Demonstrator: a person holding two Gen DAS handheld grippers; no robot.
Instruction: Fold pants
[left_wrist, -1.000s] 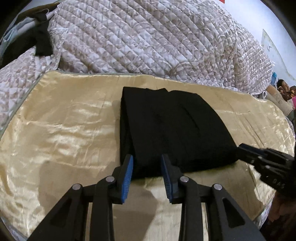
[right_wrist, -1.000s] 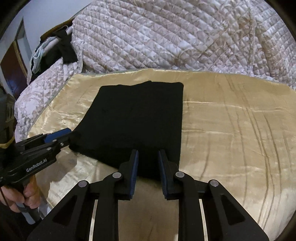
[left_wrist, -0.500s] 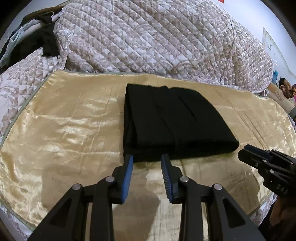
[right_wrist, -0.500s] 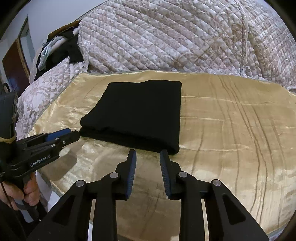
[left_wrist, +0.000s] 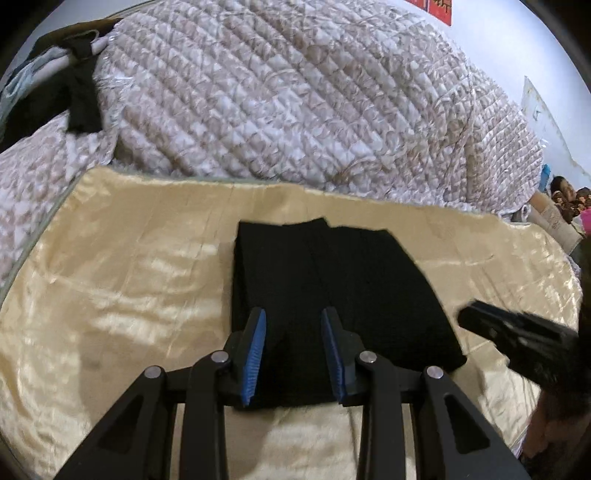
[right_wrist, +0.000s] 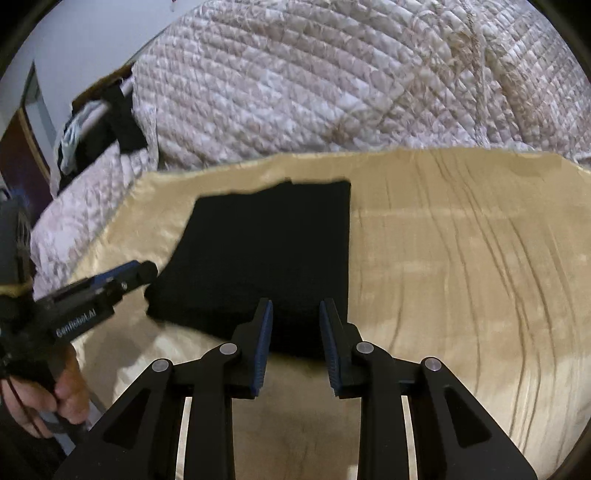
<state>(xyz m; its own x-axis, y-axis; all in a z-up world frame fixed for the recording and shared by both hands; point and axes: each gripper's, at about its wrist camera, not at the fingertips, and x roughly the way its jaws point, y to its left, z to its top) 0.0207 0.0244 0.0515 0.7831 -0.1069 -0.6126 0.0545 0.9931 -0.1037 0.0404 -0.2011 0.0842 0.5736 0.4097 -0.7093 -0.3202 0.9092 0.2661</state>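
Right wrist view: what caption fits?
Open right hand-held gripper poised over folded black pants on a golden sheet.

Left gripper (left_wrist: 291, 354): moved forward, open jaws now over the folded pants' (left_wrist: 332, 288) near edge.
Right gripper (right_wrist: 295, 347): likewise advanced over the lower-centre hem.

Both wrist views look forward and down from the near edge, close over the sheet (left_wrist: 129, 280). The left view sits left, the right view right; both share the pants (left_wrist: 332, 280) (right_wrist: 273, 251) and far quilt (right_wrist: 332, 85).
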